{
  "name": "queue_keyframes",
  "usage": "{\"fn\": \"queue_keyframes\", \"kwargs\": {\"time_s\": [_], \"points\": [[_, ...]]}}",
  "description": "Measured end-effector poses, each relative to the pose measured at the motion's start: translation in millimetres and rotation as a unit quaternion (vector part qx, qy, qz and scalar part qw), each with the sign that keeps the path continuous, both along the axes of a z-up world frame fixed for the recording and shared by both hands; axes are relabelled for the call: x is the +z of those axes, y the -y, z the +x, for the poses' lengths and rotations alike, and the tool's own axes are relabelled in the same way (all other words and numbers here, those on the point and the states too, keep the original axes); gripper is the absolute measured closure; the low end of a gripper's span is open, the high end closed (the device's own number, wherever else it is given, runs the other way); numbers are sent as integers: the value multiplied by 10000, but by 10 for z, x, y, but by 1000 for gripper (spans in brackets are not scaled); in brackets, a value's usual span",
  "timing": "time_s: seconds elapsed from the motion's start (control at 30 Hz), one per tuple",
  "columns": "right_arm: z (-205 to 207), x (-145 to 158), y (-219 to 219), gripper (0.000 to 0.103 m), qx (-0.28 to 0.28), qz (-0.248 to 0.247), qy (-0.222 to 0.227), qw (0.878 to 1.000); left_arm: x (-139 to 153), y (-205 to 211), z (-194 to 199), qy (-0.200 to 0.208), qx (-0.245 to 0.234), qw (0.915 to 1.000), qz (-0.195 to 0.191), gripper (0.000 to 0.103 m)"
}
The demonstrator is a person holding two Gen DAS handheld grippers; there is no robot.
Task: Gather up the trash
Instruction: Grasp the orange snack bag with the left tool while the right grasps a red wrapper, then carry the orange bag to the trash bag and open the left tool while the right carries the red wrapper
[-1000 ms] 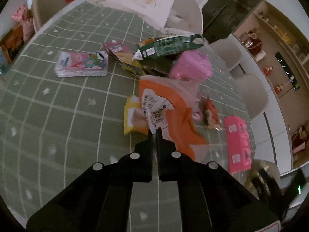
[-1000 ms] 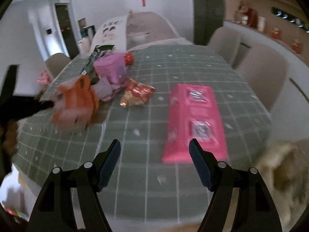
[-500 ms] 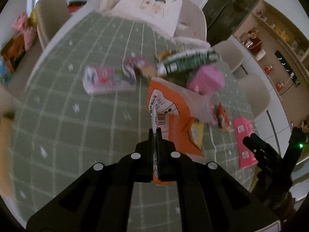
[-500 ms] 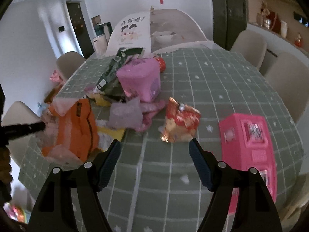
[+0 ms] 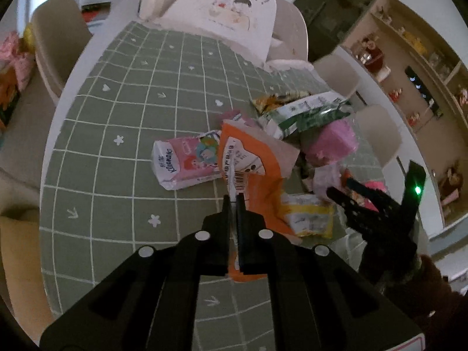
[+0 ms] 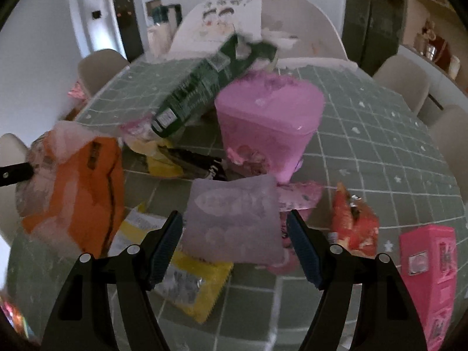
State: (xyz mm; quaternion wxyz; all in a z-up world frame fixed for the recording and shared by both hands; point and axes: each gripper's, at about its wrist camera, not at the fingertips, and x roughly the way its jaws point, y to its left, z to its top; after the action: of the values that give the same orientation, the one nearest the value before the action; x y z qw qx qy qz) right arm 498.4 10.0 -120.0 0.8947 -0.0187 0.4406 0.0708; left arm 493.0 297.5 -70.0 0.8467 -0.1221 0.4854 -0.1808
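Observation:
My left gripper point(image 5: 233, 201) is shut on an orange snack bag point(image 5: 257, 169) and holds it above the green checked tablecloth; the bag also shows at the left of the right wrist view point(image 6: 84, 181). My right gripper point(image 6: 235, 234) is open, its fingers on either side of a pale lilac wrapper point(image 6: 234, 219) in the trash pile. The right gripper also shows in the left wrist view point(image 5: 368, 207). Around it lie a yellow wrapper point(image 6: 187, 286), a red wrapper point(image 6: 354, 228), a green bag point(image 6: 199, 87) and a pink tub point(image 6: 269, 128).
A pink tissue pack point(image 5: 184, 161) lies left of the pile. A hot-pink box point(image 6: 430, 280) lies near the table's right edge. Beige chairs point(image 5: 58, 41) ring the table point(image 5: 117, 117). A shelf unit point(image 5: 424, 73) stands at the right.
My left gripper has lifted the orange bag up and back from the pile. My right gripper has moved left from the hot-pink box to the pile, now around the lilac wrapper.

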Motion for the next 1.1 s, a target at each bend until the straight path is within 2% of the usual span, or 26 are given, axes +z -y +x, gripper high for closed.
{"fn": "queue_keyframes", "kwargs": {"time_s": [0.13, 0.2, 0.23, 0.27, 0.37, 0.43, 0.47, 0.5, 0.6, 0.77, 1.1], "points": [[83, -150, -16, 33, -249, -51, -286, 9993, -153, -3, 129, -212, -60, 9995, -211, 94], [70, -176, -3, 36, -263, -47, -386, 9989, -212, 47, 185, -269, -117, 9991, -316, 87], [42, -168, 8, 51, -255, -59, -382, 9989, -240, 90, 210, -274, -160, 9989, -342, 86], [18, -159, 18, 72, -252, -85, -392, 9989, -267, 131, 234, -275, -202, 9987, -365, 84], [-63, -84, 134, 94, -340, 110, -464, 9983, -362, 244, 300, -352, -255, 9982, -410, 82], [-132, -31, 181, 96, -445, 123, -406, 9981, -410, 287, 334, -435, -244, 9976, -472, 82], [-167, -1, 198, 97, -478, 129, -379, 9981, -417, 305, 339, -443, -248, 9974, -503, 91], [-196, 33, 212, 98, -505, 154, -363, 9979, -407, 320, 342, -425, -275, 9974, -521, 96], [-304, 154, 245, 99, -548, 272, -288, 9977, -290, 384, 305, -182, -430, 9976, -502, 101], [-442, 357, 258, 100, -532, 210, -61, 9983, -16, 395, 231, 115, -487, 9967, -643, 102], [-637, 719, 600, 100, -792, 90, 289, 9964, 255, 706, 10, 289, -345, 9984, -355, 102]]}}
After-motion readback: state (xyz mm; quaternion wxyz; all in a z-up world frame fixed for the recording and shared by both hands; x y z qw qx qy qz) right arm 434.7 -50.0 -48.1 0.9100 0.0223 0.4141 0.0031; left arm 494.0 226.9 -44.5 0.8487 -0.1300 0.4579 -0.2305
